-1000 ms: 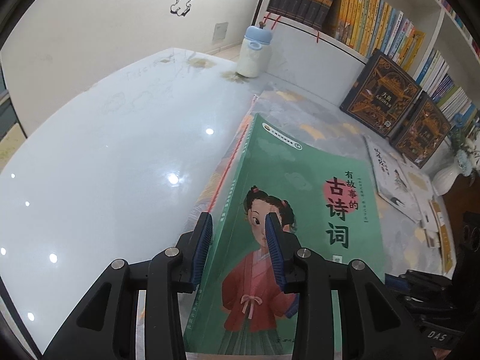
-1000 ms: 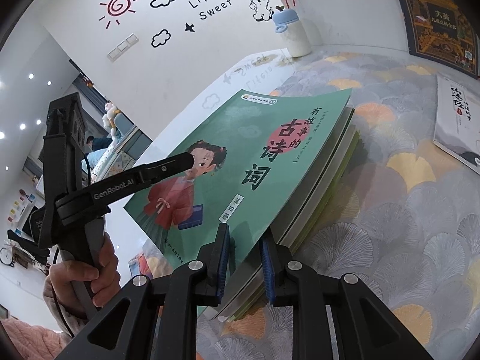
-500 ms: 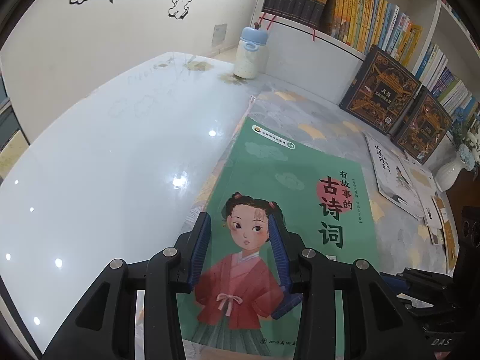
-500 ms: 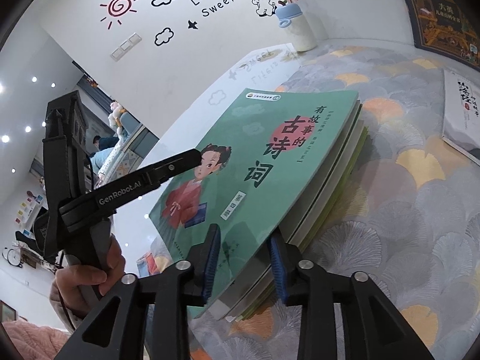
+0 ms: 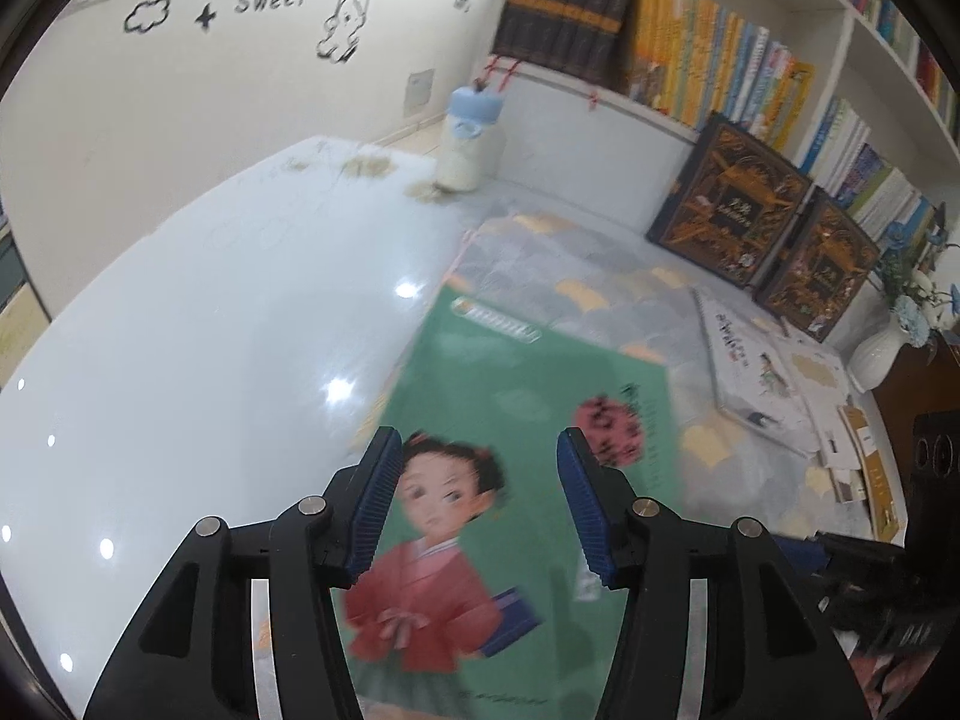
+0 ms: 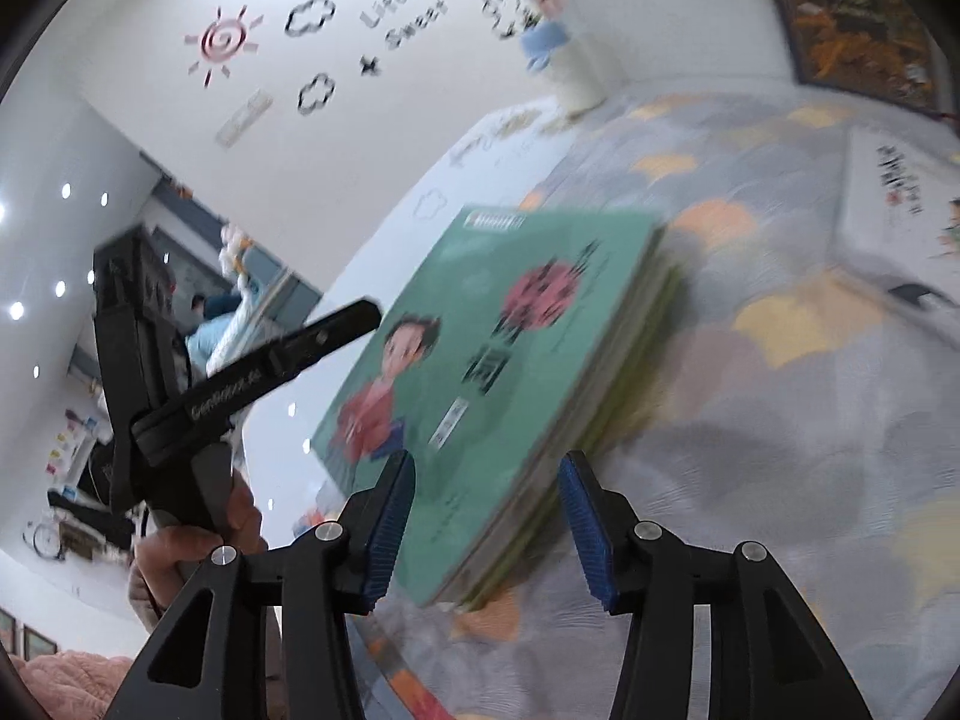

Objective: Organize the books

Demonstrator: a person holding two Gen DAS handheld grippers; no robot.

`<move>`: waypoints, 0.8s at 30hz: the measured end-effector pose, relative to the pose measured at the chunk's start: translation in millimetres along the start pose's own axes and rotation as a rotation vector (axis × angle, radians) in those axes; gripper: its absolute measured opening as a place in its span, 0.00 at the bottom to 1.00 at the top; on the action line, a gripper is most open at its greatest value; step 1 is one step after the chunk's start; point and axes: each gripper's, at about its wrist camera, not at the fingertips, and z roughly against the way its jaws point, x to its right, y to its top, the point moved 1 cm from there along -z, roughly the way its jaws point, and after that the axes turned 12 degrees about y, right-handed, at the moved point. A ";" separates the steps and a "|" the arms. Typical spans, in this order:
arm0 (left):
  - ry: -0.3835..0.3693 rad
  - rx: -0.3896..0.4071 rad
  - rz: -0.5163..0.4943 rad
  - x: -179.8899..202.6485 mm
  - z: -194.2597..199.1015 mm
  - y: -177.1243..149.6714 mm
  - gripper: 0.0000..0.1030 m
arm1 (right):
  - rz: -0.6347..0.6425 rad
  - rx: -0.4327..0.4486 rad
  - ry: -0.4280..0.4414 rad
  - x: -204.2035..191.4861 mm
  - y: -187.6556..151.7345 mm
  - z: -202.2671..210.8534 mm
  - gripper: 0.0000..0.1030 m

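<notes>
A green book with a girl in red on its cover point(image 5: 516, 468) lies flat on top of a small stack of books point(image 6: 576, 420) on the patterned mat. My left gripper point(image 5: 474, 504) is open and empty, held just above the book's near end. My right gripper point(image 6: 486, 528) is open and empty, its jaws spread at the near corner of the stack. The left gripper also shows in the right wrist view point(image 6: 288, 354), to the left of the stack, apart from it.
A white book point(image 5: 756, 372) and more flat books lie to the right on the mat. Two dark ornate books point(image 5: 732, 204) lean against the shelf wall. A bottle with a blue cap point(image 5: 468, 144) stands at the back. A white vase point(image 5: 882, 348) stands at far right. The glossy white table point(image 5: 180, 330) spreads left.
Both grippers opened and let go of the green book. It dropped flat onto the stack. Both grippers pulled back a little.
</notes>
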 end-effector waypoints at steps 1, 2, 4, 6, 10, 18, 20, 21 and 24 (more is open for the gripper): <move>-0.010 0.008 -0.009 6.9 1.6 2.8 0.50 | -0.012 0.027 0.002 4.7 2.4 10.3 0.47; -0.019 0.015 -0.017 13.1 2.9 4.7 0.50 | -0.031 0.054 0.002 10.3 4.5 20.7 0.47; -0.034 0.035 -0.044 28.8 6.7 7.2 0.53 | -0.088 0.113 0.004 25.9 8.9 41.9 0.47; -0.046 0.045 -0.076 44.1 7.3 7.8 0.54 | -0.162 0.180 -0.007 47.9 11.1 65.5 0.47; -0.110 0.022 -0.128 76.3 3.6 3.5 0.54 | -0.271 0.308 -0.093 93.2 11.4 118.3 0.47; -0.250 -0.041 -0.220 152.7 -2.0 -6.7 0.54 | -0.409 0.379 -0.272 162.1 22.2 166.0 0.47; -0.291 -0.076 -0.235 169.6 -5.1 -5.6 0.54 | -0.424 0.367 -0.306 173.8 28.5 165.3 0.47; -0.306 -0.087 -0.234 174.4 -6.5 -3.2 0.54 | -0.438 0.363 -0.307 179.5 29.2 164.3 0.47; -0.342 -0.120 -0.222 192.0 -14.3 17.5 0.54 | -0.464 0.347 -0.275 191.7 26.1 159.8 0.47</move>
